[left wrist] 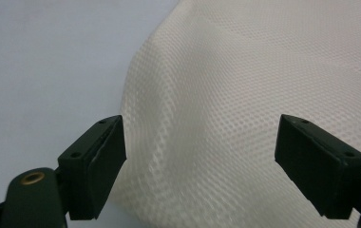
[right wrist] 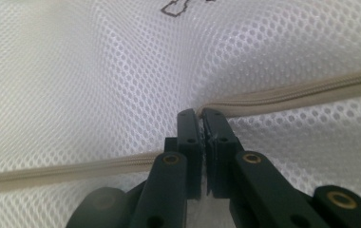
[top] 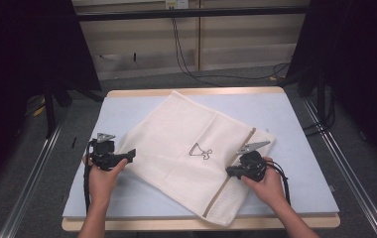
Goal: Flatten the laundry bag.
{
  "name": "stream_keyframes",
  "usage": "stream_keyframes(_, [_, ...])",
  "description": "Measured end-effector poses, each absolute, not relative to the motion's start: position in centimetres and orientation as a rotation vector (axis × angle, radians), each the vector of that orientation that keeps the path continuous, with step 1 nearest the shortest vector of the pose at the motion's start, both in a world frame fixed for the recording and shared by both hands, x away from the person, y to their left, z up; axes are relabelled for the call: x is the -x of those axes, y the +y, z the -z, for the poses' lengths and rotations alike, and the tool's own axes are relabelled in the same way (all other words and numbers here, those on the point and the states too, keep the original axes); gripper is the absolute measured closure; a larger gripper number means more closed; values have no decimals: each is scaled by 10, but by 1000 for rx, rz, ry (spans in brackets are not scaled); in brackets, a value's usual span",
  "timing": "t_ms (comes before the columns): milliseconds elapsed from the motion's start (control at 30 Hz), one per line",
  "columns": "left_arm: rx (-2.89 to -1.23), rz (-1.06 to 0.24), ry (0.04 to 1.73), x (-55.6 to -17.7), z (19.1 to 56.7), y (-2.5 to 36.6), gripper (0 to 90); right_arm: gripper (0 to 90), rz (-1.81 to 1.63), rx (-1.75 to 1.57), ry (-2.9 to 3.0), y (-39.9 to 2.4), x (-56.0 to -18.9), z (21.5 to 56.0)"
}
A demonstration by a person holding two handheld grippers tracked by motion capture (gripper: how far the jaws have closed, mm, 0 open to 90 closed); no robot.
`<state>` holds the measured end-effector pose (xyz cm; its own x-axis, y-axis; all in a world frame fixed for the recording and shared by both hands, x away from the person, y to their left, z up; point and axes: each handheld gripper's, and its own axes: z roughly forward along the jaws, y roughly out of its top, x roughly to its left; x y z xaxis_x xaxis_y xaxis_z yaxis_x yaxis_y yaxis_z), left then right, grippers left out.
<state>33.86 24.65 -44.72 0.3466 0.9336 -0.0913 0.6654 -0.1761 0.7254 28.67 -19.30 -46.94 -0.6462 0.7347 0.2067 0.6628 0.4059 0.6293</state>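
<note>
Jaws: right gripper (right wrist: 201,116) clamped on the zipper (right wrist: 288,95), left gripper (left wrist: 200,156) wide apart.
Cream mesh bag (top: 186,144), honeycomb weave, lies rumpled on the pale bench (top: 300,148); left jaws seemingly clear of it.

A table (top: 295,124) with a pale blue-grey top and a light wooden edge carries a single thing: a cream mesh laundry bag (top: 176,134), lying flat and skewed across it. The bag spreads between the two tongs, its left edge just ahead of the left gripper (top: 129,155) and its tan zipper (top: 228,176) running under the right gripper (top: 229,171). One bag corner droops over the table's near edge, below the right gripper.
</note>
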Motion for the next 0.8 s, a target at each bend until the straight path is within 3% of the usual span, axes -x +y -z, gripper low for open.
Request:
stream_keyframes(100, [-1940,-455,1397,-331,452,245,191,760,-1122,-1235,2522,-196,-289,461])
stream_keyframes(233, [-1943,-436,1400,-320,452,241,266,566,-1175,-1222,2360,-213,-305,449])
stream_keyframes(367, [-1968,-395,1377,-311,452,230,350,429,-1080,-1223,2250,-230,-323,450])
stream_keyframes(467, [-1990,-366,1365,-307,458,221,350,429,-960,-1207,2201,-241,-334,456])
stream_keyframes(533, [-2003,-395,1369,-307,463,218,347,380,-899,-1245,2149,-251,-340,458])
stream_keyframes(633, [-2037,-456,1377,-307,469,219,310,370,-850,-1314,2117,-264,-345,462])
stream_keyframes(800, [-2051,-442,1346,-306,478,208,257,304,-808,-1372,2200,-273,-351,482])
